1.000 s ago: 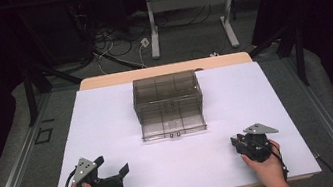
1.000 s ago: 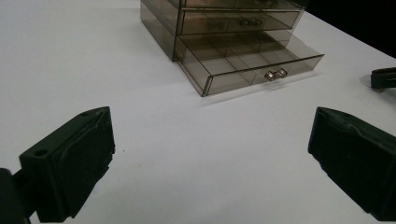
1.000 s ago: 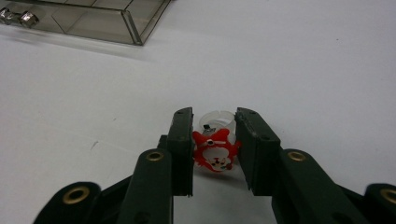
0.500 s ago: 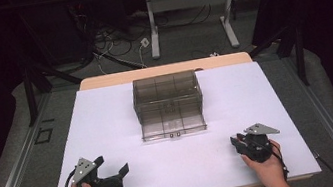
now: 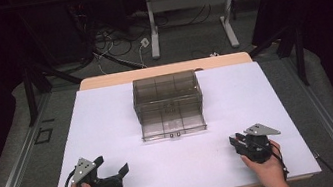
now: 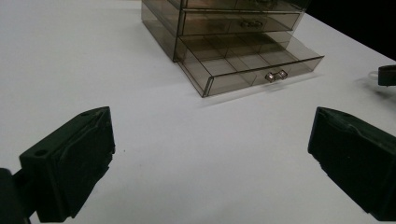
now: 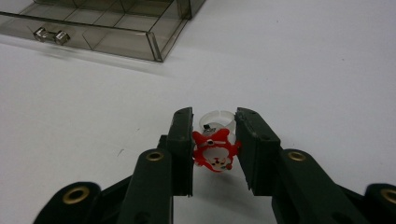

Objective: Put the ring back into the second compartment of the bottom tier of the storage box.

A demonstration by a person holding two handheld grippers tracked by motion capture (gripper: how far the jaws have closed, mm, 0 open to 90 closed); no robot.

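Observation:
A smoky clear drawer cabinet (image 5: 167, 101) stands mid-table with its bottom drawer (image 5: 174, 126) pulled out toward me; the same drawer (image 6: 250, 63) (image 7: 88, 28) appears in both gripper views, and its compartments look bare. My right gripper (image 5: 237, 143) (image 7: 214, 149) rests low at the front right, shut on a small red and white toy ring (image 7: 214, 148) pinched between its pads. At the front left, my left gripper (image 5: 110, 169) (image 6: 210, 154) stands open with bare table between its wide-set jaws, pointing toward the cabinet.
The white tabletop (image 5: 109, 128) has free room on both sides of the cabinet. Beyond the far edge are desk legs (image 5: 153, 29) and loose cables (image 5: 110, 36) on the floor, and dark curtains flank the table.

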